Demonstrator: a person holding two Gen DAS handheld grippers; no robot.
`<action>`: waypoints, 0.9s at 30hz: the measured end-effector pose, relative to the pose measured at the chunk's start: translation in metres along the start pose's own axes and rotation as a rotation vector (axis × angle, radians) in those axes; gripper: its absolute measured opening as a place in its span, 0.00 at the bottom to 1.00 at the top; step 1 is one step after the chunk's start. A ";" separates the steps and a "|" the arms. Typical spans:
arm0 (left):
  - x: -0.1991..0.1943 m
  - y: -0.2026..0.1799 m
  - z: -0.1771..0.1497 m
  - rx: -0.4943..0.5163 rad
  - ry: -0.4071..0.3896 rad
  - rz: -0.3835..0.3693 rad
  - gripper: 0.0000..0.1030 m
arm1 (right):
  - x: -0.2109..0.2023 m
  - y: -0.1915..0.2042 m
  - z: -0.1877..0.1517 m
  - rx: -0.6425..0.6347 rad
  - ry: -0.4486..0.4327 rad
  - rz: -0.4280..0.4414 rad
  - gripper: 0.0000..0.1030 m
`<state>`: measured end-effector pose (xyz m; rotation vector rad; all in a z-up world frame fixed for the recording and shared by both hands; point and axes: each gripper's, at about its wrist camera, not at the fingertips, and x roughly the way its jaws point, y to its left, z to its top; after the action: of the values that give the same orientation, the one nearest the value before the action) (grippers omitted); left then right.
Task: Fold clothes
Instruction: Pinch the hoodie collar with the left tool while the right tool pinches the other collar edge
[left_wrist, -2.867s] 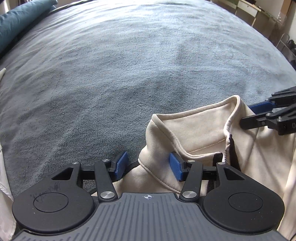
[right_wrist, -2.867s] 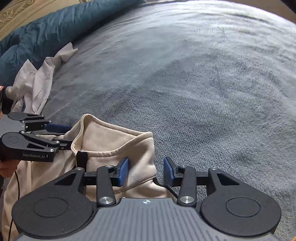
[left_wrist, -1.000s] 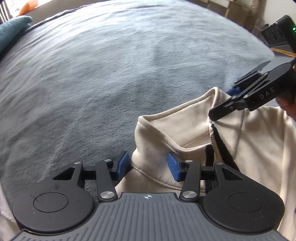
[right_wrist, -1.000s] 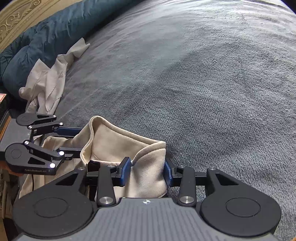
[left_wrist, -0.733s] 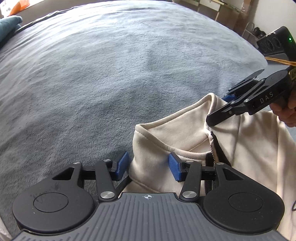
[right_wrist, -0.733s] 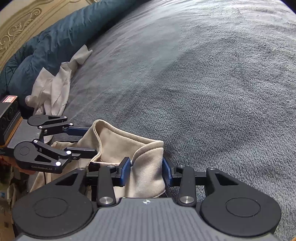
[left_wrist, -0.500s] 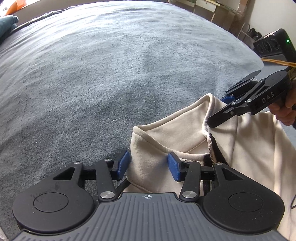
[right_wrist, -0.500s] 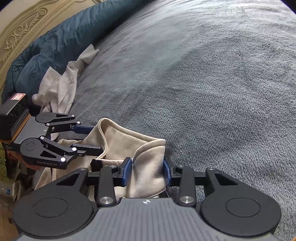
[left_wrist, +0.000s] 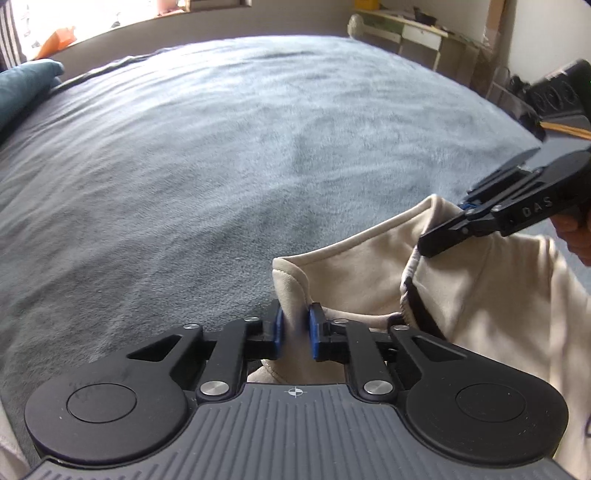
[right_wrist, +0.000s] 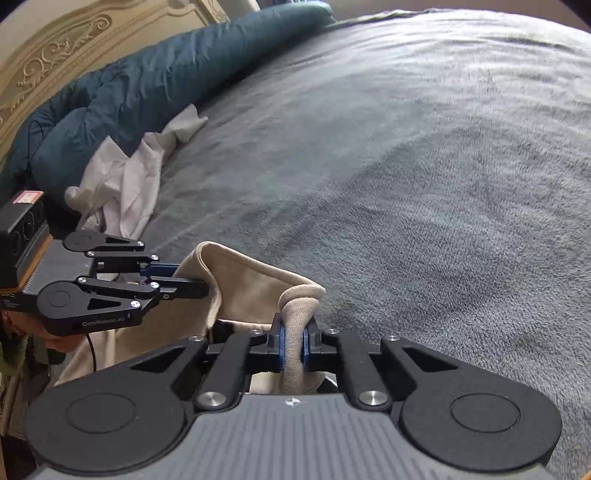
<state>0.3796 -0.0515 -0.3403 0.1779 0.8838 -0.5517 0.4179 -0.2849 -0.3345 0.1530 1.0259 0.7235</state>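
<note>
Both grippers' fingers have just closed; left gripper and right gripper clamp the beige garment's collar between them, above the bed.

The top was a cream, soft fleecy garment with a stand-up collar and a short dark zip opening at the neck. It hung at the near edge of the bed, its collar raised clear of the grey cover and stretched open, the collar band standing upright. Each end of the collar was bunched into a thick fold, one at either side of the neck opening. The body drooped below, off the bed's near edge.
</note>
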 end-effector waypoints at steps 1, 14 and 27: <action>-0.005 0.000 0.000 -0.004 -0.009 0.003 0.10 | -0.005 0.004 -0.001 -0.005 -0.008 0.000 0.09; -0.083 -0.028 -0.010 -0.036 -0.111 -0.019 0.04 | -0.076 0.069 -0.031 -0.049 -0.104 -0.006 0.08; -0.162 -0.082 -0.061 -0.037 -0.147 -0.036 0.04 | -0.134 0.135 -0.102 -0.033 -0.178 -0.028 0.07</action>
<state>0.2129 -0.0364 -0.2471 0.0871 0.7549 -0.5743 0.2285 -0.2858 -0.2323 0.1709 0.8447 0.6888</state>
